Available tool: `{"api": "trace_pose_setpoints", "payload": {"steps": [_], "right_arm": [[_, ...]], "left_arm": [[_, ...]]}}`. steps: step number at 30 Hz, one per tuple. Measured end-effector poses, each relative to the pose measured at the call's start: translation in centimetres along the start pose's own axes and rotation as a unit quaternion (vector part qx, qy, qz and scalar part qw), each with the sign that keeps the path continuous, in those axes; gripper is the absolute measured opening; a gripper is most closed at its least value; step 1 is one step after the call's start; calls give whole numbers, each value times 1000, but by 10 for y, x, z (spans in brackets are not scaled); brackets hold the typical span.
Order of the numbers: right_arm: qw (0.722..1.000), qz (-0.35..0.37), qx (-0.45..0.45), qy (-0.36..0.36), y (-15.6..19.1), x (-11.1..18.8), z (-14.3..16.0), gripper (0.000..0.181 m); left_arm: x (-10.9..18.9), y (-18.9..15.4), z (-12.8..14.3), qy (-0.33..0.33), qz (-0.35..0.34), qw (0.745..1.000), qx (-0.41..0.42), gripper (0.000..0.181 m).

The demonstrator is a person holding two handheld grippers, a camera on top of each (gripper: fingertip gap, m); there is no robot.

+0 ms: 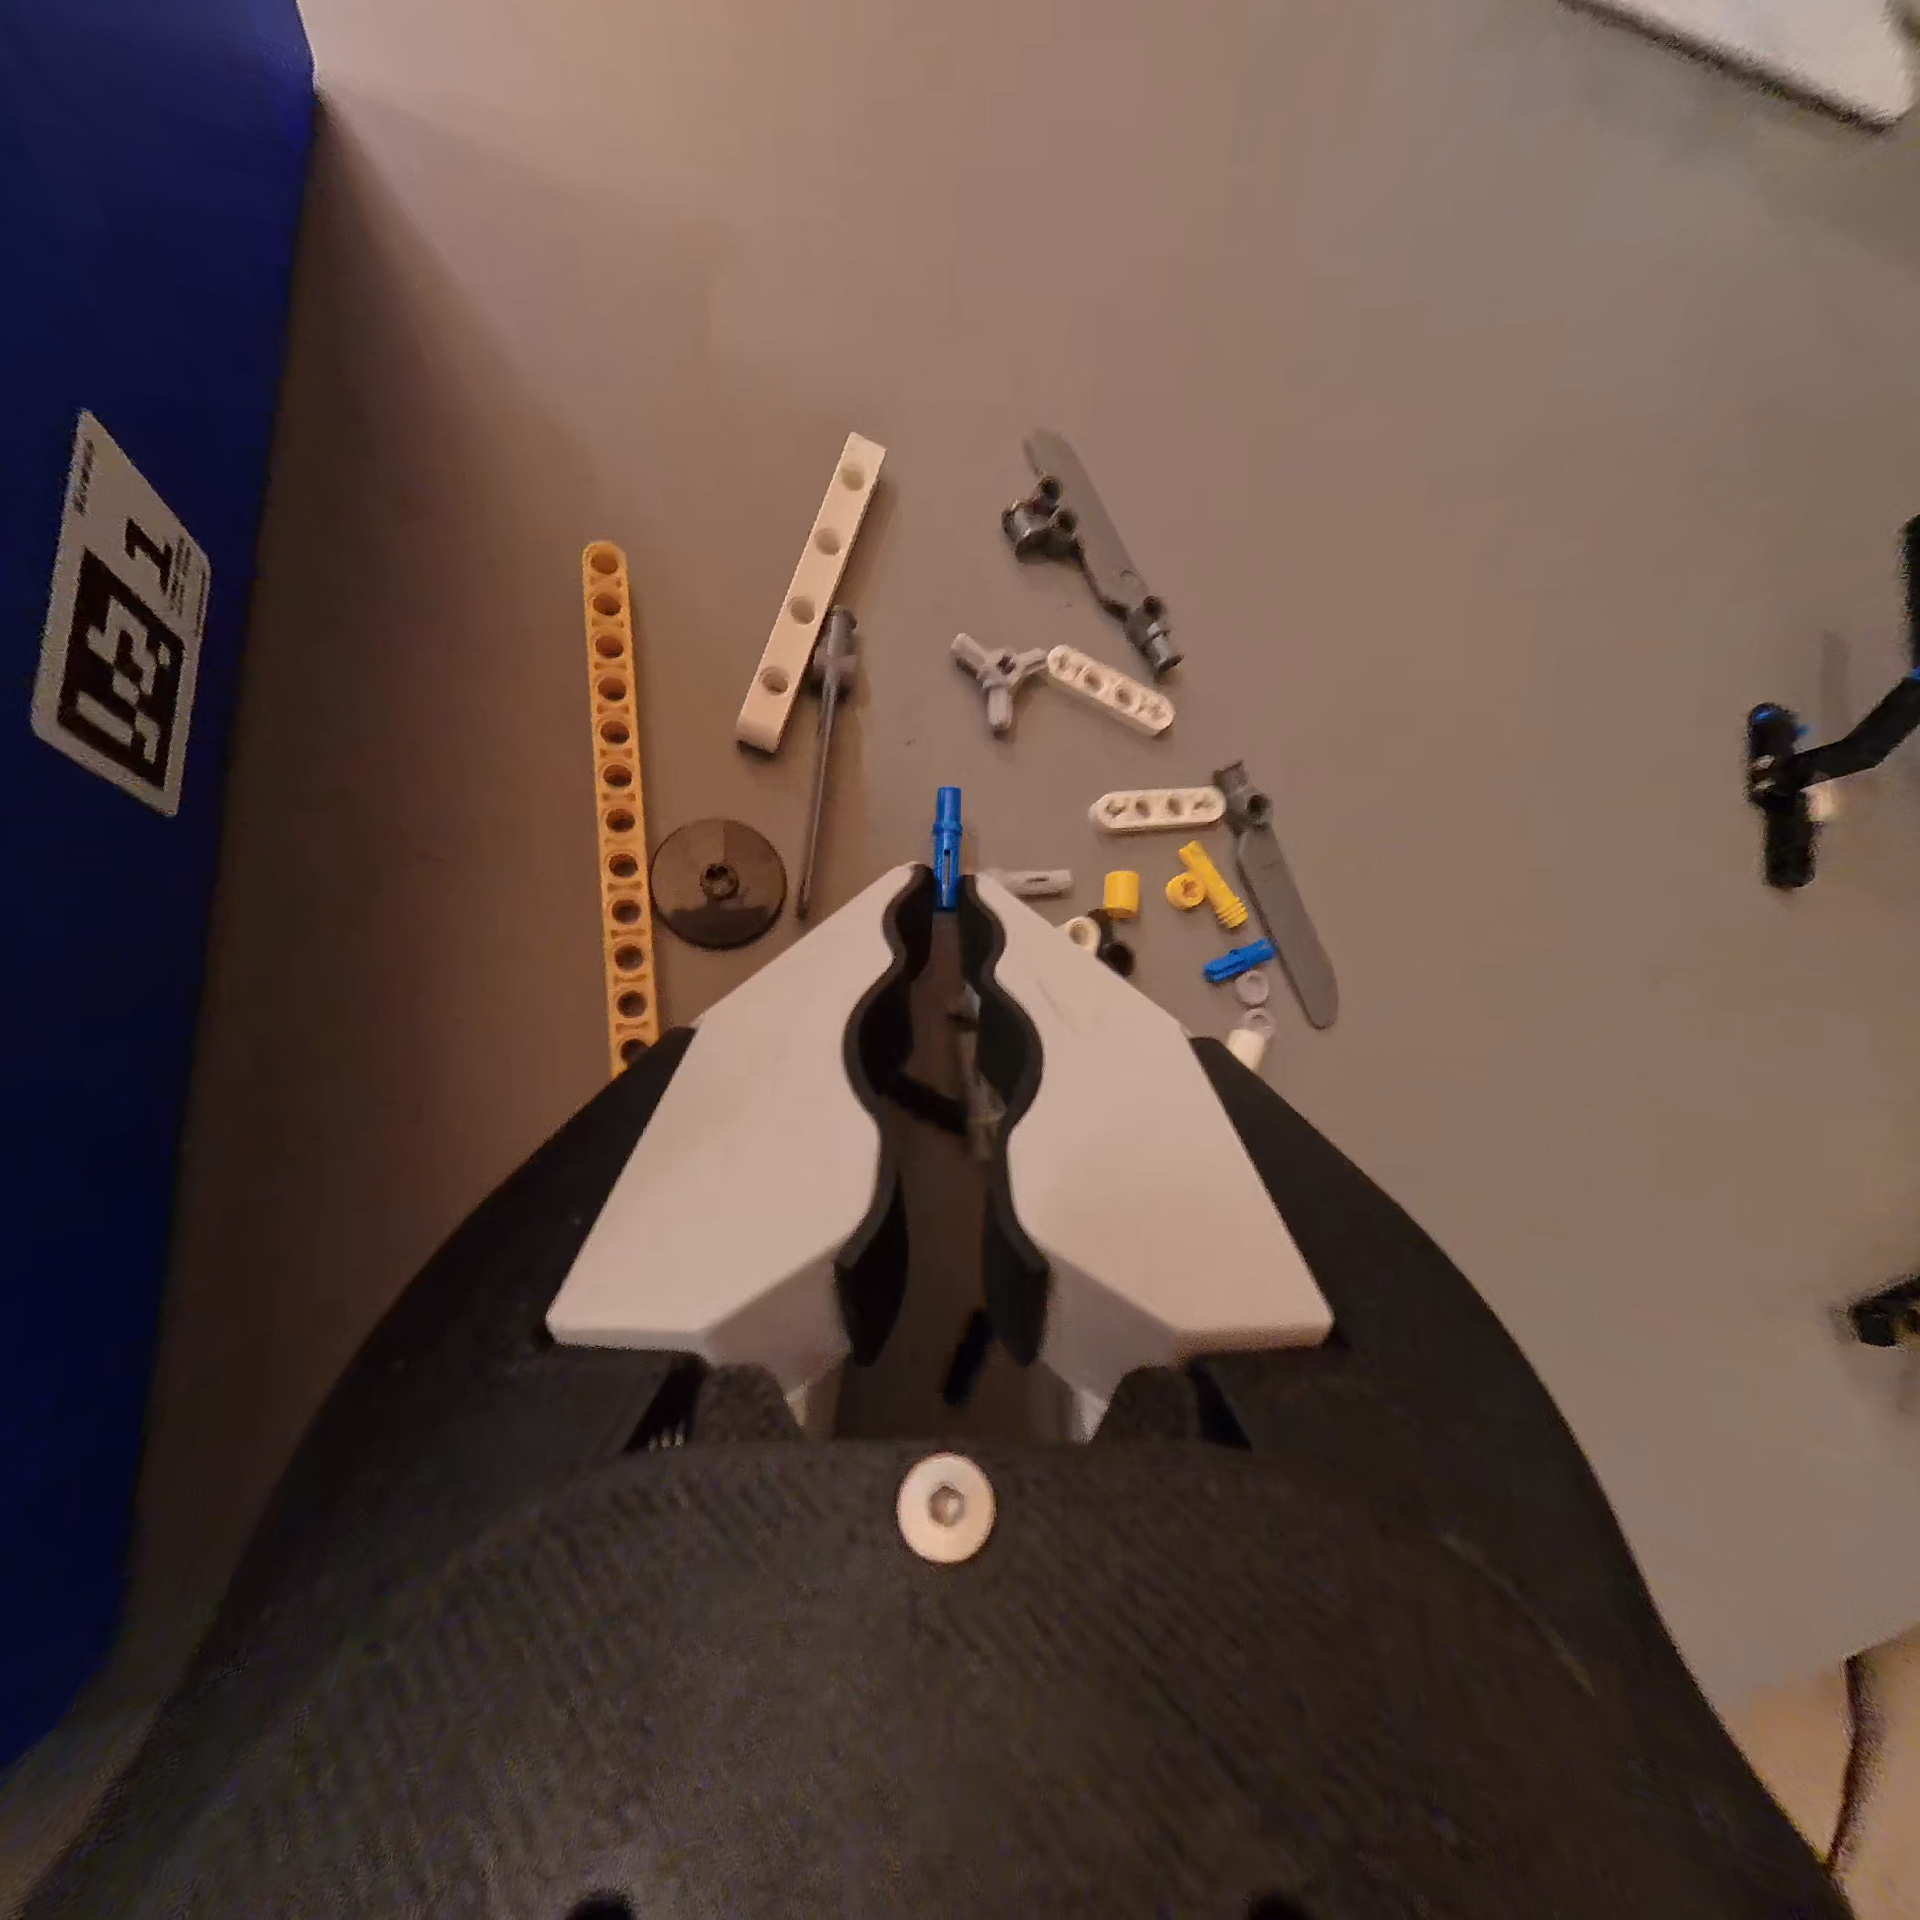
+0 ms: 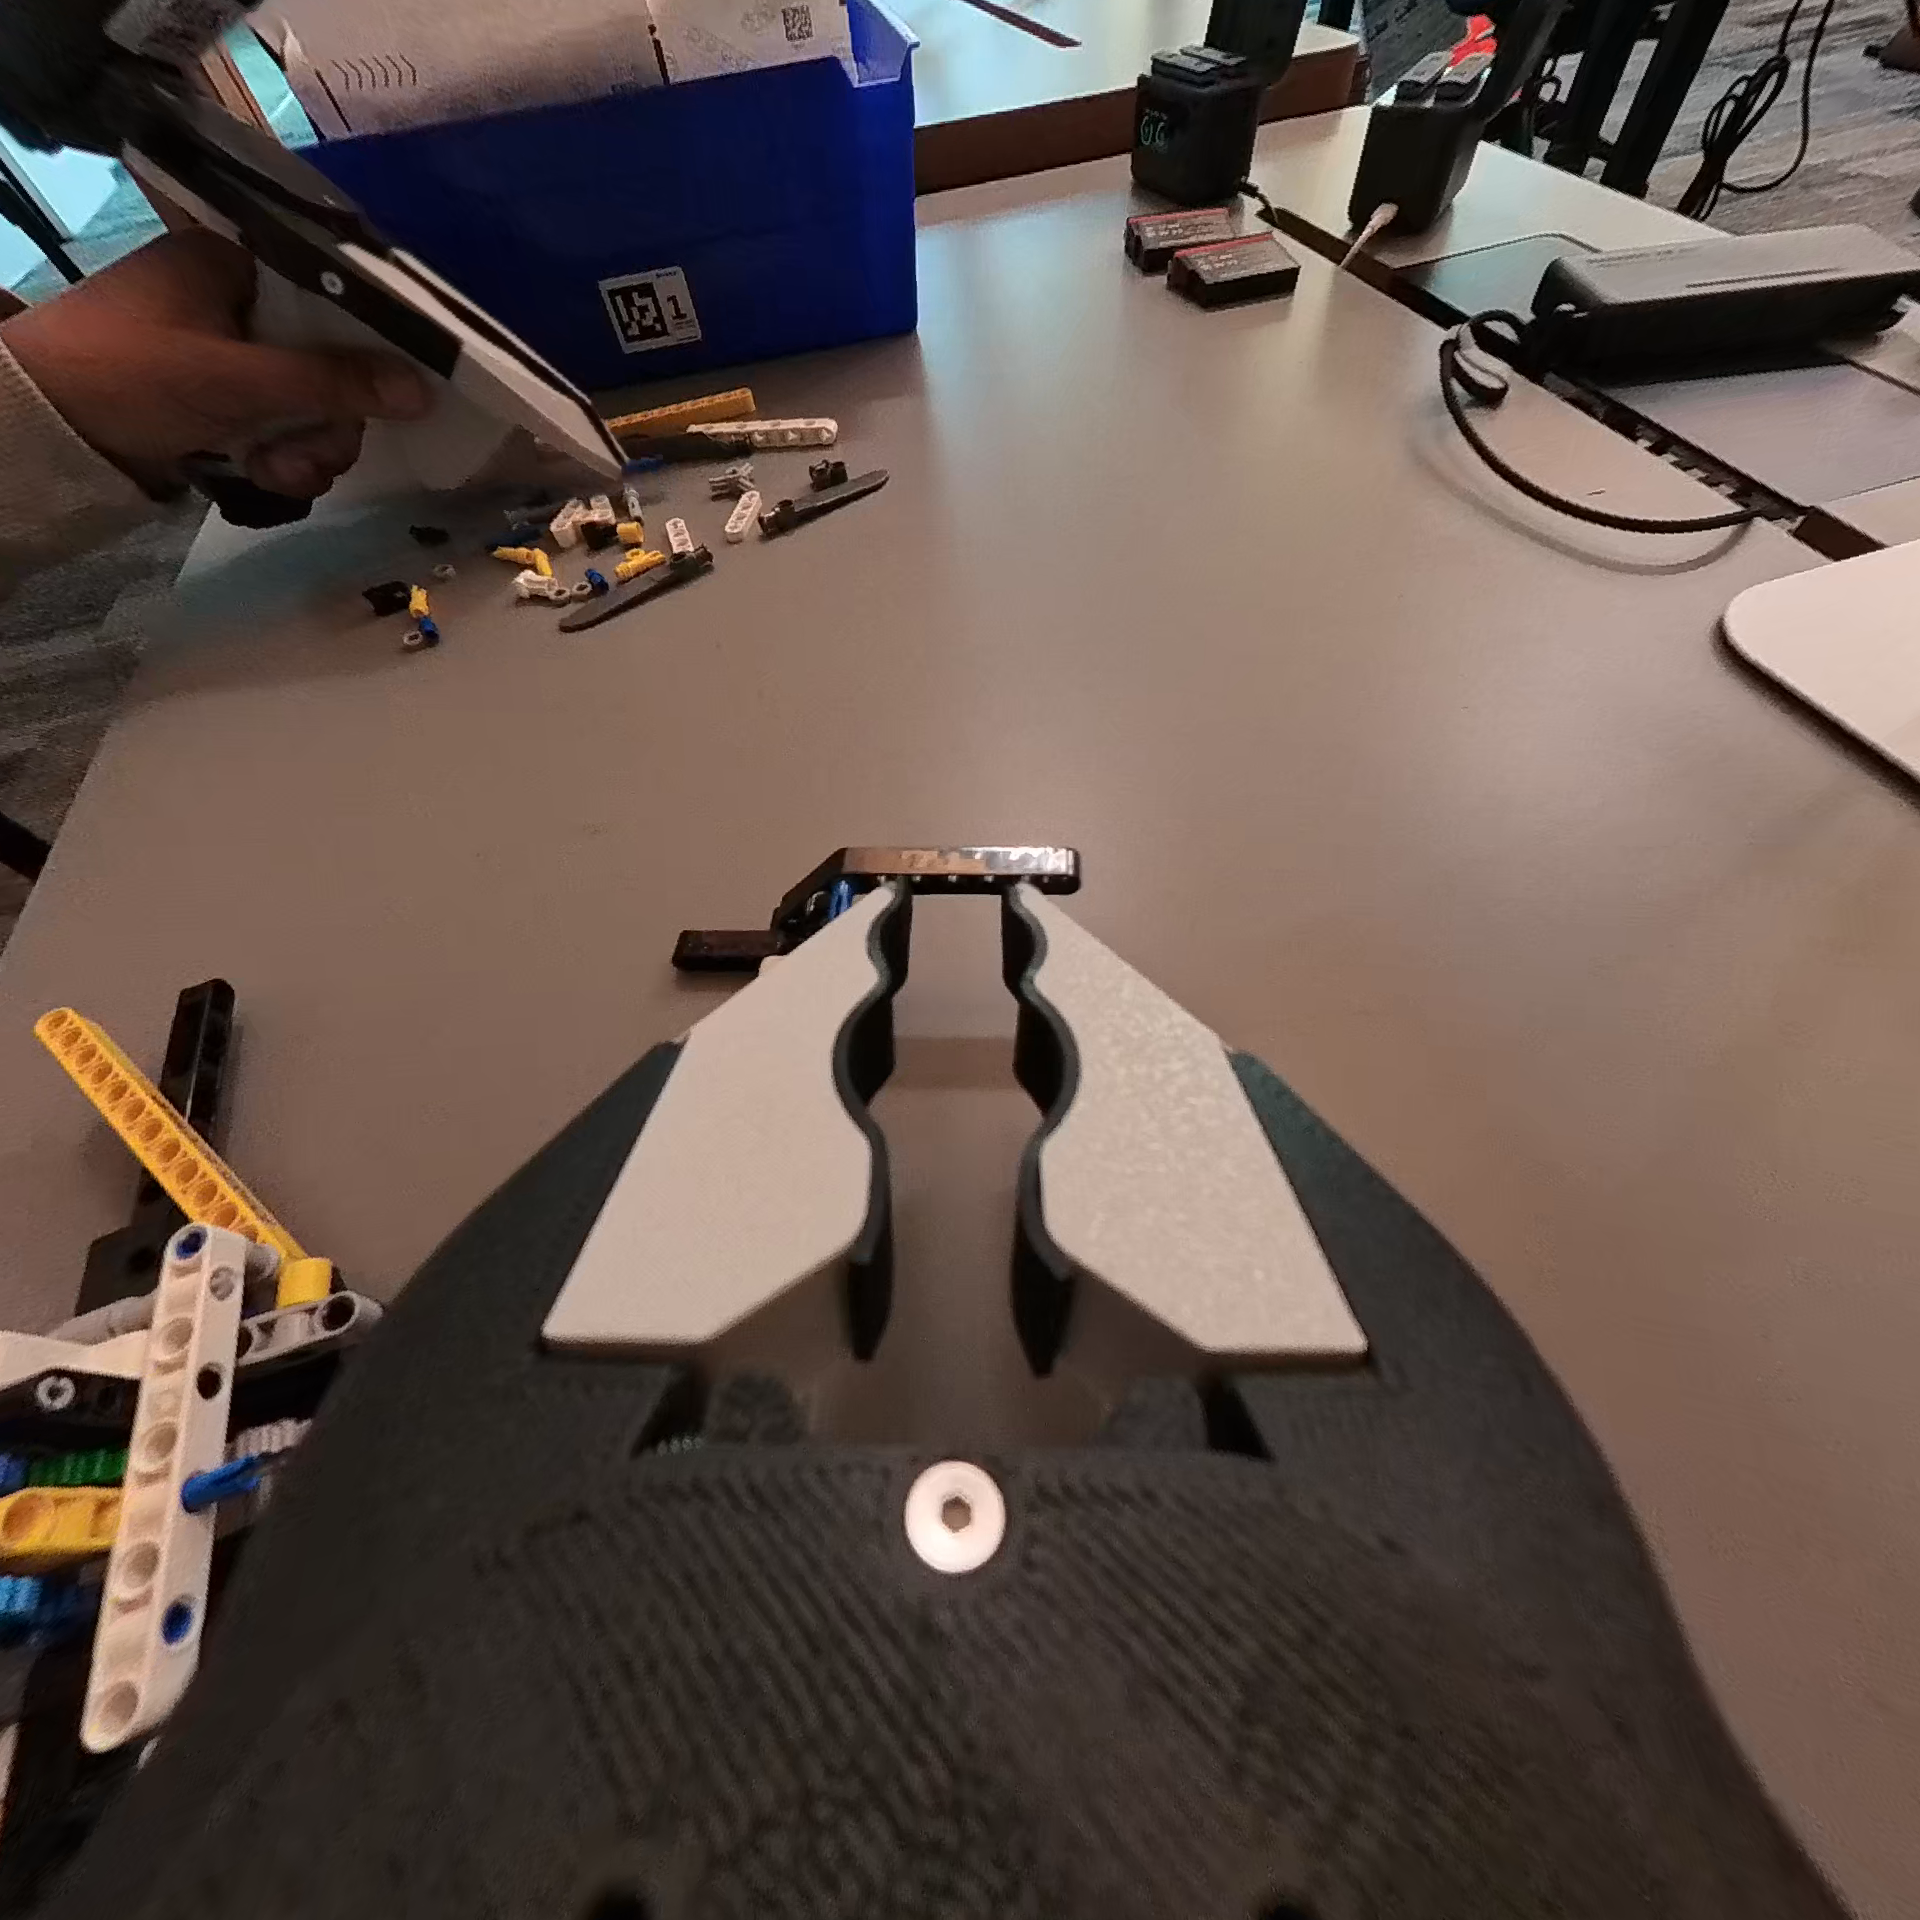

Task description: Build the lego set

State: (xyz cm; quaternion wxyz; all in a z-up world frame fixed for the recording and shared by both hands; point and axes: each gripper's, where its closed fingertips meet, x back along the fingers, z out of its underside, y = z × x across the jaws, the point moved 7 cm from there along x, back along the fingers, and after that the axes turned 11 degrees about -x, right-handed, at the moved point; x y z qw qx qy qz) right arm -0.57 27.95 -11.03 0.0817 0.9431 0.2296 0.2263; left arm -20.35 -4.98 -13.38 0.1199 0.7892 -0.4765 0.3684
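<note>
Blue plastic forms the bin (image 2: 665,197), the landmark at the far left of the grey tabletop (image 2: 1195,644). On its front wall sits a white sticker (image 2: 651,310) with a black square code and some small print; in the left wrist view the same sticker (image 1: 120,613) shows on the bin wall (image 1: 135,312), which is cut off by the picture's edge. Inside the bin stand white paper or card sheets (image 2: 499,52), their tops out of view.

Just in front of the bin lies a scatter of loose lego parts (image 2: 644,520): a long yellow beam (image 1: 619,800), a white beam (image 1: 812,592), a black dish (image 1: 717,883), grey blades (image 1: 1107,540) and small yellow, blue and white pins and bushes, many too small to name. The left claw (image 1: 948,883) hangs over this scatter with its tips narrowed onto a blue pin (image 1: 947,831), which sticks out past them; parts under the claw are hidden.

Well away from the bin, nearer the camera, the right claw (image 2: 956,904) is parted, its tips at a black angled beam assembly (image 2: 935,873) lying on the tabletop, without clearly gripping it. A partly built model (image 2: 156,1403) of white, yellow and black beams lies at the near left, cut off by the frame. Black chargers and cables (image 2: 1558,260) lie to the right of the bin, their markings unreadable.
</note>
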Motion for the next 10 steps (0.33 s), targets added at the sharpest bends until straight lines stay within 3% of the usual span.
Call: {"api": "trace_pose_setpoints", "payload": {"steps": [1, 5, 8, 10], "right_arm": [[1000, 4, 0, -7, 0, 1, -1, 15], [986, 62, 69, -139, 2, 26, -20, 18], [954, 85, 185, -219, 30, 47, -38, 22], [931, 96, 267, -228, 53, 49, -40, 22]], "left_arm": [[3, -3, -4, -18, 8, 1000, 1, 4], [23, -36, -36, -152, 119, 980, 48, 3], [29, -85, -59, -236, 281, 923, 116, 2], [22, -124, -67, -245, 389, 873, 165, 2]]}}
